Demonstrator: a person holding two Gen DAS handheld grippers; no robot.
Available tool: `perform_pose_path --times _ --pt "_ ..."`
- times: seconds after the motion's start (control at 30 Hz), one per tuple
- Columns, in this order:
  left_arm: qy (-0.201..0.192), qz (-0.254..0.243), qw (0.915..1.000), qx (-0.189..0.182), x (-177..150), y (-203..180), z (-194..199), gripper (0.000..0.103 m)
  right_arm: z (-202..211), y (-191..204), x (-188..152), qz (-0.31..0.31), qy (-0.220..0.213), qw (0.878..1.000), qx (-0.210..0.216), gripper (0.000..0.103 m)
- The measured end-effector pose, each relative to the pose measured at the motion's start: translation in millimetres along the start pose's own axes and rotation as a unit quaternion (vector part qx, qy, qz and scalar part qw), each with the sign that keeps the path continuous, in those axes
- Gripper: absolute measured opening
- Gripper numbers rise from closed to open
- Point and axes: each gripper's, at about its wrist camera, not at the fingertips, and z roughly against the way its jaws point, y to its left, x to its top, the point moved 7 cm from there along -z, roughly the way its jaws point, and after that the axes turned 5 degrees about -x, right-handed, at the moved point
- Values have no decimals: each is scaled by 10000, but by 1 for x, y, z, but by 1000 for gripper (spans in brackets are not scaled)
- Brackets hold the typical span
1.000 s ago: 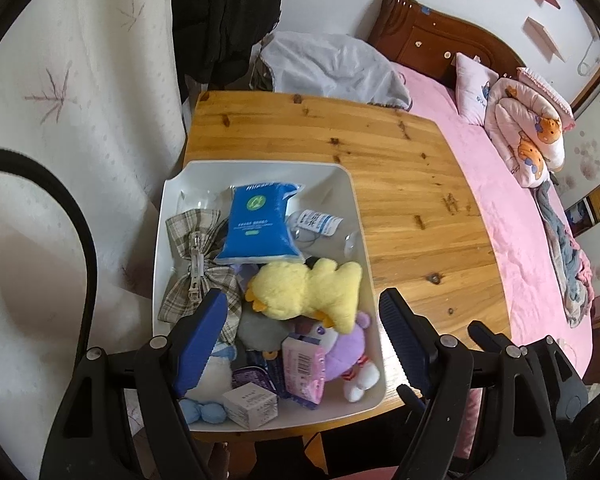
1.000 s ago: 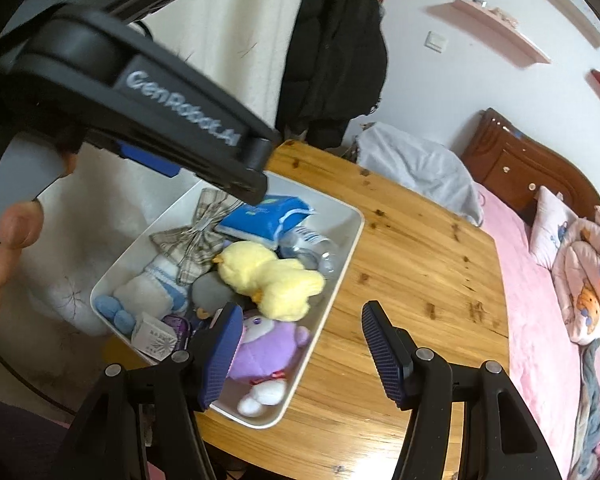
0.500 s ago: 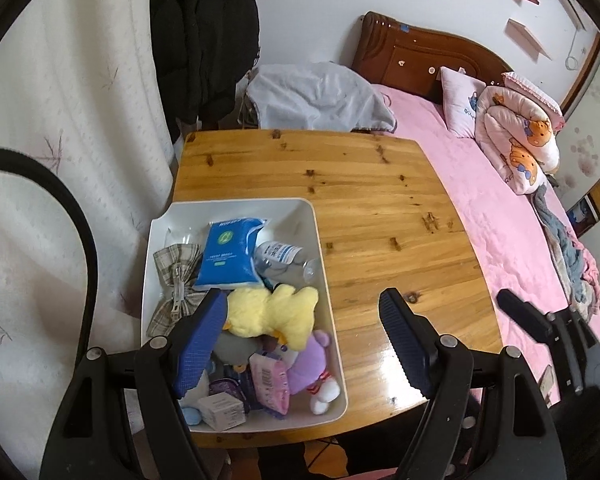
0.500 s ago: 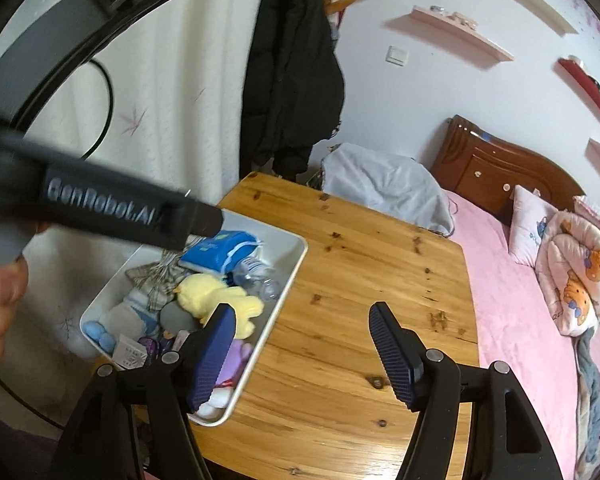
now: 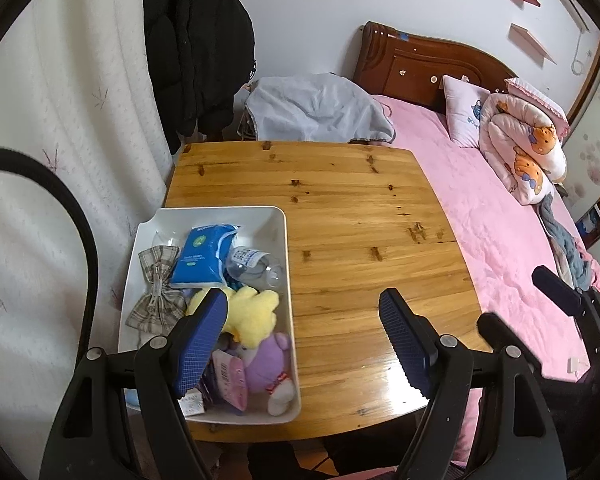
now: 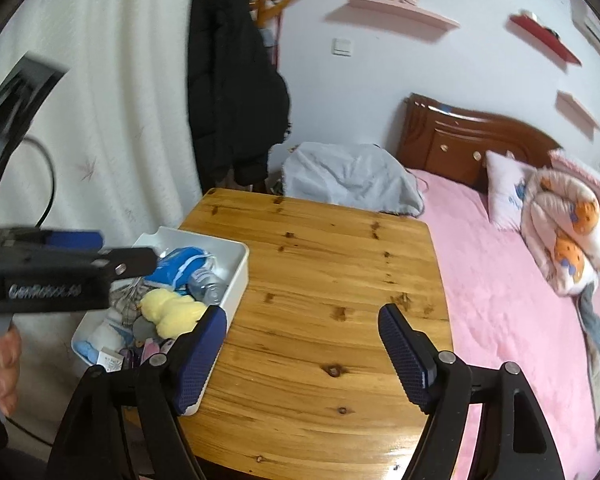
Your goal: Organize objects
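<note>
I hold both the left gripper [image 5: 302,336] and the right gripper [image 6: 300,354] spread wide and empty above the wooden table [image 5: 364,240]. The white plastic bin [image 5: 286,248] of jumbled toys overhangs the table's near-left corner; a careless pull could tip it.

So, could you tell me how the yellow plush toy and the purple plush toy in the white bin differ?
The yellow plush toy lies mid-bin, resting partly on top of the purple plush toy, which sits at the near end of the white bin. The yellow one is plain, while the purple one shows white feet and a red trim. Both are soft toys, untouched by either gripper.
</note>
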Motion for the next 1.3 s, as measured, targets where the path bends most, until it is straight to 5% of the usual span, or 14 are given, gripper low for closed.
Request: perform_pose_path --times 0.63,1.3 --pt "34 48 9985 551 -1 -24 -2 81 -14 -48 9 -769 441 9961 9 80" --pt "113 30 9968 794 6 -21 -13 81 -26 -47 18 -649 445 9966 -237 80"
